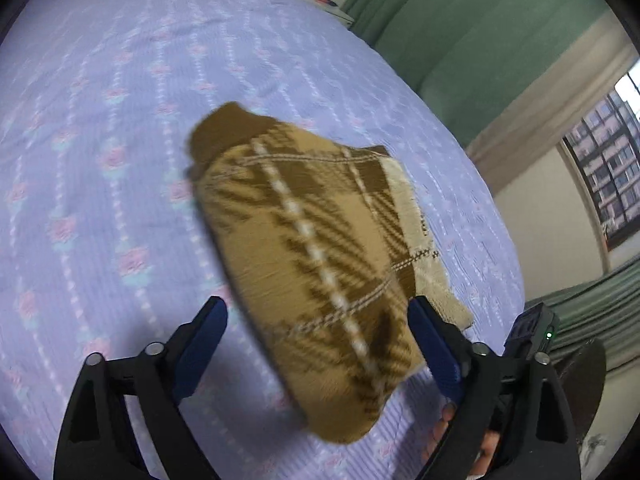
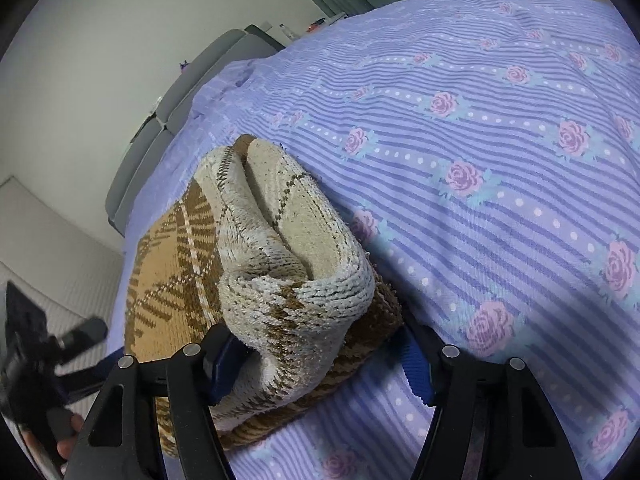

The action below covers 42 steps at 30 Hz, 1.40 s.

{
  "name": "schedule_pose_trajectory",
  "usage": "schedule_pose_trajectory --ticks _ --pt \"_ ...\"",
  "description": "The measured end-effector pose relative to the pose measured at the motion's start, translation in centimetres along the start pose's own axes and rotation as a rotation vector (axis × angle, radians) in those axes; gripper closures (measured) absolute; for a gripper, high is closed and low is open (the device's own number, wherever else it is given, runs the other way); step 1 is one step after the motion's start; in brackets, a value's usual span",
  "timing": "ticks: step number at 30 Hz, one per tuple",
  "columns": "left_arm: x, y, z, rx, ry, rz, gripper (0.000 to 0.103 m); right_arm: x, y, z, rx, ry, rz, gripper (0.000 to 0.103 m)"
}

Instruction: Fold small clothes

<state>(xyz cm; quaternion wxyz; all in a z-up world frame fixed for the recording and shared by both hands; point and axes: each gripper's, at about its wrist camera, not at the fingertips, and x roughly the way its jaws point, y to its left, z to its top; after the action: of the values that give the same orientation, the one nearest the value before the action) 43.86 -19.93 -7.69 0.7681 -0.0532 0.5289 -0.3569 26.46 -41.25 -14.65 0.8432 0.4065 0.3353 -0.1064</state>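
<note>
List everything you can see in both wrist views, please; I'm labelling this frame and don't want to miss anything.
Knit garment: one, tan and brown plaid with a cream inside, folded on the bed.
Bedspread: one, lilac with stripes and pink roses, under the garment.
Curtain: green, beyond the far side of the bed.
Window: one, at the right edge of the left wrist view, buildings outside.
Grey furniture: past the bed's edge; too unclear to name.
Left gripper: black with blue pads, open, either side of the garment.
Right gripper: black with blue pads, open, garment between the fingers.
</note>
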Motion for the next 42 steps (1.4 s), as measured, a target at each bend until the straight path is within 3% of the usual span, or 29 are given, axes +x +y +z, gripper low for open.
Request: schedule_pose_trajectory --ticks 4,8,13,16,19,22,32,42 --pt "2.0 0.0 1.3 0.009 0.001 0.071 0.010 0.0 0.1 -0.1 -0.005 -0.006 -0.002 0.036" --pt "3.8 1.9 1.5 -0.011 0.035 0.044 0.006 -0.1 0.0 -0.2 -0.008 -0.002 0.001 0.036" --pt "5.5 4.5 1.0 -0.074 0.079 -0.051 0.004 -0.2 0.3 -0.4 -0.032 -0.008 -0.009 0.036" --pt "5.6 4.2 1.2 -0.045 0.069 -0.038 0.004 -0.2 0.6 -0.4 -0.038 -0.011 -0.022 0.036" --pt "5.9 3.5 1.6 -0.038 0.059 -0.060 0.017 0.0 0.7 -0.1 -0.023 -0.006 -0.027 0.036" --pt "5.8 3.5 1.6 -0.055 0.053 -0.065 0.021 0.1 0.9 -0.1 -0.030 -0.010 -0.038 0.036" --pt "1.3 -1.7 0.0 0.134 -0.045 0.065 0.032 -2.1 3.4 -0.2 -0.101 -0.005 -0.048 0.051" --pt "-6.8 -3.9 -3.7 0.149 -0.146 0.050 0.035 -9.2 7.9 -2.4 -0.238 -0.097 -0.021 0.054"
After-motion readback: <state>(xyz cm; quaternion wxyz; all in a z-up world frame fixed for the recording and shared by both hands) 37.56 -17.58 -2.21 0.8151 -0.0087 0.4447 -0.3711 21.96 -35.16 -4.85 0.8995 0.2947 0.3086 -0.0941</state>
